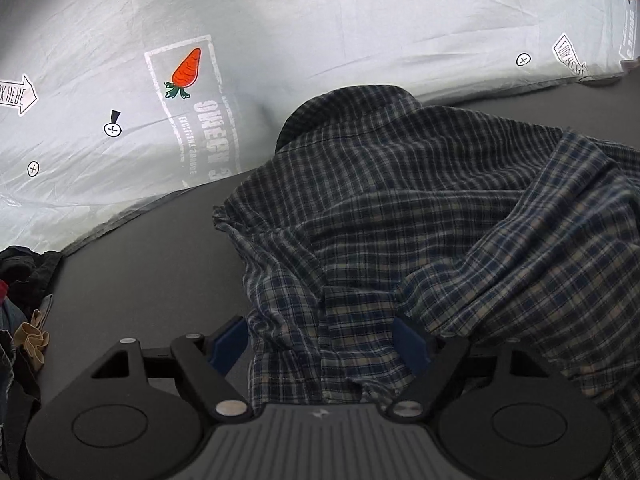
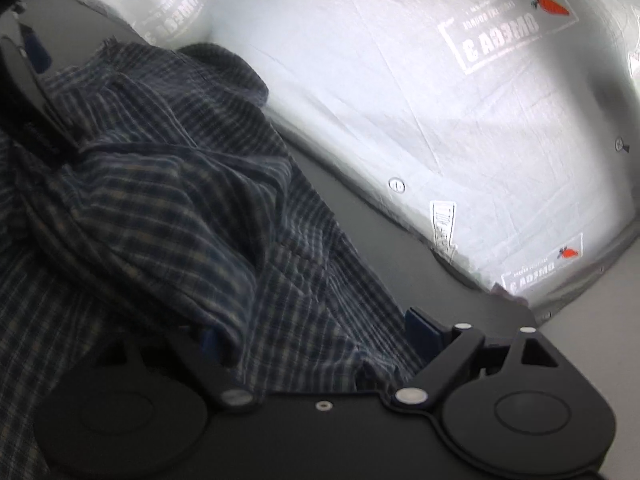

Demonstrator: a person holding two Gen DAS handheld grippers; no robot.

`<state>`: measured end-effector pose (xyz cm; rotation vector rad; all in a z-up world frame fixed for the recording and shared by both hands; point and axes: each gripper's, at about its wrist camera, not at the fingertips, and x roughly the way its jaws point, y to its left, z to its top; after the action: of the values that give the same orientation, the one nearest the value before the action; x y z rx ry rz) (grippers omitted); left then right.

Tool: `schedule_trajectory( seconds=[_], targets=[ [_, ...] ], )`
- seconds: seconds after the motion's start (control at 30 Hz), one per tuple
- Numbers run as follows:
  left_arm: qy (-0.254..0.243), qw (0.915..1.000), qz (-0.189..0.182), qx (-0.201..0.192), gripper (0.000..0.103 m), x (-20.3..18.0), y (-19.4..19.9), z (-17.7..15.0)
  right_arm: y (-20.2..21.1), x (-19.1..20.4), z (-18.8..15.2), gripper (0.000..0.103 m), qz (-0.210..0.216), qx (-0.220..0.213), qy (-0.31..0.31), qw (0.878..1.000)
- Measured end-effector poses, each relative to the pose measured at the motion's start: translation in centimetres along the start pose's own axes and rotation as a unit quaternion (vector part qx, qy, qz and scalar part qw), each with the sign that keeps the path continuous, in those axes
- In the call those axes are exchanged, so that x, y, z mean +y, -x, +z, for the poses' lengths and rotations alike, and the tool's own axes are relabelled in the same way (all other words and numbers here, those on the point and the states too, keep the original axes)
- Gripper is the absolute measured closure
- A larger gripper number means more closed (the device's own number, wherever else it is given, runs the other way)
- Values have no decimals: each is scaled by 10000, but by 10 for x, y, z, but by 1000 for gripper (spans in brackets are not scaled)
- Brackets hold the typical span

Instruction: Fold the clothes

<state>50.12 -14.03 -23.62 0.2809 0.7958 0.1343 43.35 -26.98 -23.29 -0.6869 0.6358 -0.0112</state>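
Lying rumpled: plaid shirt (image 1: 420,208) | collar up | table (image 1: 160,264)

Your right wrist view is dim and motion-blurred; the left is sharper, both bowed by fisheye edges.

1. The camera on my left gripper (image 1: 320,344) sits just behind its two fingers. It looks forward and down, very close to the checked shirt (image 1: 420,208).
2. The camera on my right gripper (image 2: 316,336) looks the same way, tilted, also very close.
3. Both views share the shirt, the grey table (image 1: 160,248) and the white carrot-print sheet (image 1: 320,20) behind.
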Motion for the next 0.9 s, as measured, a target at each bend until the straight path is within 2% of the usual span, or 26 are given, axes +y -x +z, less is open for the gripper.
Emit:
schedule_trajectory(
  seconds=[0.07, 0.13, 0.23, 0.33, 0.4, 0.43, 0.47, 0.5, 0.53, 0.57, 0.6, 0.67, 0.77, 0.83, 0.9],
  targets=[
    [364, 9992, -60, 126, 8, 12, -6, 0, -6, -5, -10, 12, 246, 177, -97, 9995],
    [740, 9966, -181, 310, 2, 23, -13, -1, -2, -5, -15, 12, 337, 116, 64, 9993],
    [1026, 9934, -317, 415, 0, 31, -18, -4, 9, -15, -9, 12, 596, 63, 121, 9981],
    [1016, 9937, -323, 345, 0, 30, -18, -5, 20, -49, 6, 14, 1228, 71, -729, 9897],
    [1029, 9937, -319, 316, 0, 29, -17, -6, 26, -70, 15, 22, 1621, -42, -1350, 9775],
    [1057, 9934, -327, 312, 0, 29, -17, -7, 27, -77, 18, 31, 1808, -128, -1668, 9692],
    [1101, 9928, -342, 316, 0, 28, -16, -8, 26, -83, 22, 44, 1985, -217, -1977, 9597],
    [1141, 9923, -359, 317, 0, 29, -17, -9, 20, -83, 27, 51, 2103, -264, -2198, 9523],
    [1177, 9918, -377, 316, 0, 30, -18, -10, 13, -80, 34, 64, 2186, -291, -2315, 9475],
    [1210, 9914, -395, 314, 0, 31, -19, -10, 9, -76, 39, 76, 2224, -328, -2326, 9462],
    [1232, 9910, -409, 314, 0, 31, -19, -10, 5, -70, 44, 78, 2249, -391, -2281, 9465],
    [1256, 9907, -430, 313, 0, 32, -20, -11, -9, -47, 61, 81, 2425, -511, -1998, 9480],
    [1317, 9897, -465, 323, 0, 34, -21, -13, -9, -32, 75, 81, 2733, -611, -1790, 9432],
    [1415, 9881, -506, 322, 0, 35, -21, -15, -9, -22, 79, 81, 2634, -678, -1568, 9494],
    [1525, 9862, -567, 297, 0, 38, -22, -18, -22, -8, 74, 81, 2312, -625, -1153, 9640]
  ],
)
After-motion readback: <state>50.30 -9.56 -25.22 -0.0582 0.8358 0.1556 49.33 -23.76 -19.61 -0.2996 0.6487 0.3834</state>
